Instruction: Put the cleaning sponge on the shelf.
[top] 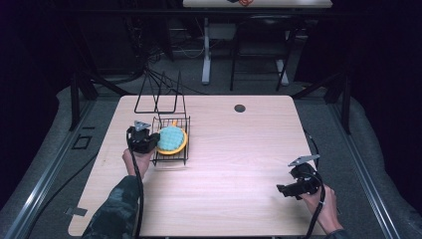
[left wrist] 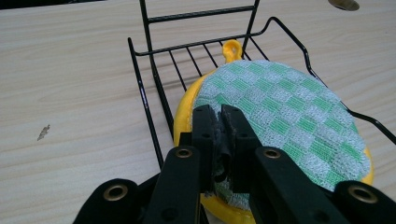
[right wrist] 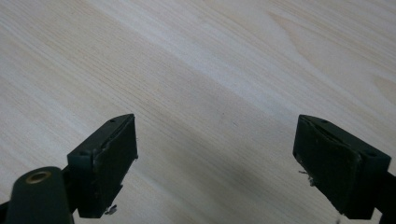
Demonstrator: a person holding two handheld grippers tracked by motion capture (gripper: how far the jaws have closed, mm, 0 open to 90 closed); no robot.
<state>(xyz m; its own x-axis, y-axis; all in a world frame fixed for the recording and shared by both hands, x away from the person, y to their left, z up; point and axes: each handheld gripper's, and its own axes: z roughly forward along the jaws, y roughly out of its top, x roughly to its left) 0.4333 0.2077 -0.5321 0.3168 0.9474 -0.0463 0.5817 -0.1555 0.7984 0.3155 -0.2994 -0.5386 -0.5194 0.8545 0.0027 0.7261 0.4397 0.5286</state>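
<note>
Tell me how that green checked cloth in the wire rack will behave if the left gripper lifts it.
The green checked cloth looks woven and thin, so it will probably droop. The left gripper pinches only its edge, so it may slide off the yellow dish beneath. It is likely light, so the wire rack should stay put.

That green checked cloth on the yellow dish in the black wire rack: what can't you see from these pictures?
- Green checked cloth: left gripper view; the left tool, shut on its near edge, hides that edge.
- Round yellow dish: cloth hides its inside.
- Black wire rack: right side cut off by the edge.
- High view: cloth weave too small.
</note>
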